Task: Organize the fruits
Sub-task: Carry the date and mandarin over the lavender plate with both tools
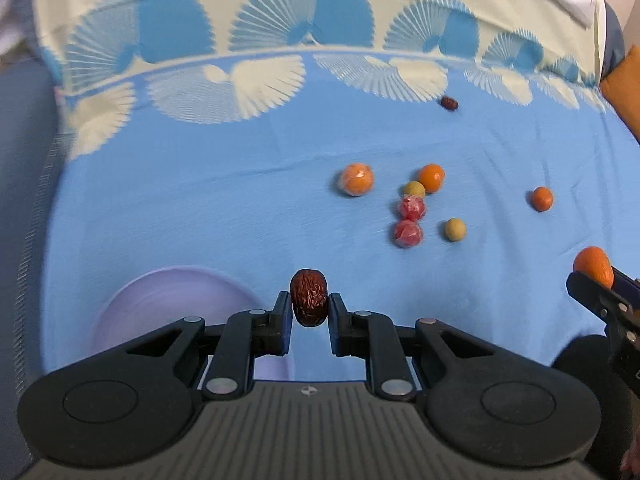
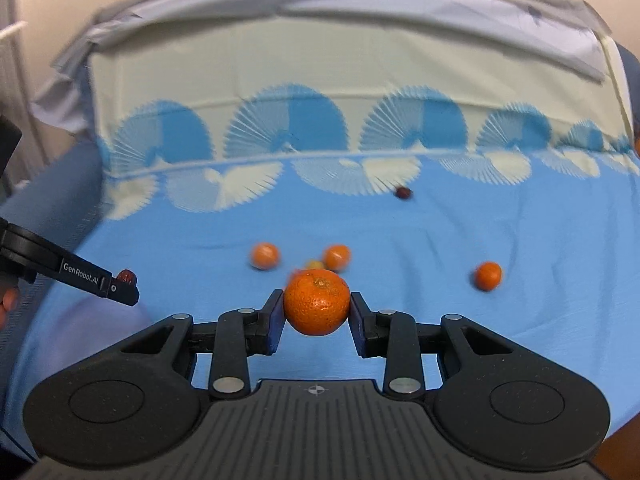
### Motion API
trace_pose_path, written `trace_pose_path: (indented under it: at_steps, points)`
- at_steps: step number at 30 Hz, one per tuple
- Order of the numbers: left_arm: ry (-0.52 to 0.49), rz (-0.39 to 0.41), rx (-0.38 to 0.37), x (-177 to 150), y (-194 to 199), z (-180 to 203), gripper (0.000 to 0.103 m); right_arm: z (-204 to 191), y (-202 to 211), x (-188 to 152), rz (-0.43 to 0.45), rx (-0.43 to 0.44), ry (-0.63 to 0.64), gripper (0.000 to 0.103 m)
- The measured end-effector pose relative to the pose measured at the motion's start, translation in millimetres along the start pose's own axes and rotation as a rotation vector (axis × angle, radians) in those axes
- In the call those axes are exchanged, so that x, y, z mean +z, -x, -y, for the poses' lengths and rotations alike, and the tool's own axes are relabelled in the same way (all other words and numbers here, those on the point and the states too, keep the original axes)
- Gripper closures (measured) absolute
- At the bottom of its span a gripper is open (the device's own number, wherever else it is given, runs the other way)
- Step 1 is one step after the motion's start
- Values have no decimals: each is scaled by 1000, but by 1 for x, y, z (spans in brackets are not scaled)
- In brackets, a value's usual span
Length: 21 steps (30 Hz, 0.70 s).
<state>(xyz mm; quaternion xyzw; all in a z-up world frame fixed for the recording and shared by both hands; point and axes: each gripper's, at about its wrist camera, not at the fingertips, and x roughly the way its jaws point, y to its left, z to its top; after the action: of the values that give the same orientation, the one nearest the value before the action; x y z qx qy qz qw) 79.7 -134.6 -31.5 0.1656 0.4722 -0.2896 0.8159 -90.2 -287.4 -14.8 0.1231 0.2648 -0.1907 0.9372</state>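
Two grippers: each is clamped on one fruit above the blue cloth (image 1: 200,208).
Left gripper (image 1: 309,307): its two fingers press on either side of a wrinkled dark red date (image 1: 308,297), which stands upright between the pads.
Left gripper in the right wrist view (image 2: 124,284): it reaches in from the left edge, the date (image 2: 126,275) showing as a small red spot at its tip.
Plate (image 1: 168,300): pale lilac, lying on the cloth near and to the left of the left gripper, partly hidden behind its fingers.
Right gripper (image 2: 316,307): closed on a tangerine (image 2: 316,303), one blue pad touching each side of it.
Right gripper in the left wrist view (image 1: 596,280): at the right edge, with the tangerine (image 1: 594,266) held at its tip.
Loose fruit cluster: right of centre on the cloth, a wrapped orange fruit (image 1: 356,179), a bare orange fruit (image 1: 431,178), two yellowish balls (image 1: 414,189) (image 1: 455,229) and two red wrapped balls (image 1: 411,207) (image 1: 407,233).
Lone orange fruit (image 1: 542,199): well apart from the cluster, further right.
Second date (image 1: 449,103): far side of the cloth, just beside the white fan pattern.
Right wrist view of the cloth: motion-blurred; three orange fruits (image 2: 265,256) (image 2: 337,257) (image 2: 488,275) and the far date (image 2: 403,193) can be made out.
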Motion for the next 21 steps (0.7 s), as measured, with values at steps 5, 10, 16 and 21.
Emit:
trace_pose_path:
  at_steps: [5, 10, 16, 21]
  points:
    - [63, 57, 15, -32, 64, -19, 83, -28, 36, -7, 32, 80, 30, 68]
    - [84, 96, 16, -61, 108, -28, 83, -57, 60, -26, 14, 154, 58, 68]
    - [122, 115, 24, -98, 137, -40, 83, -91, 78, -45, 8, 217, 136, 68]
    - [140, 133, 48, -125, 154, -51, 83, -104, 89, -47, 29, 233, 165, 68]
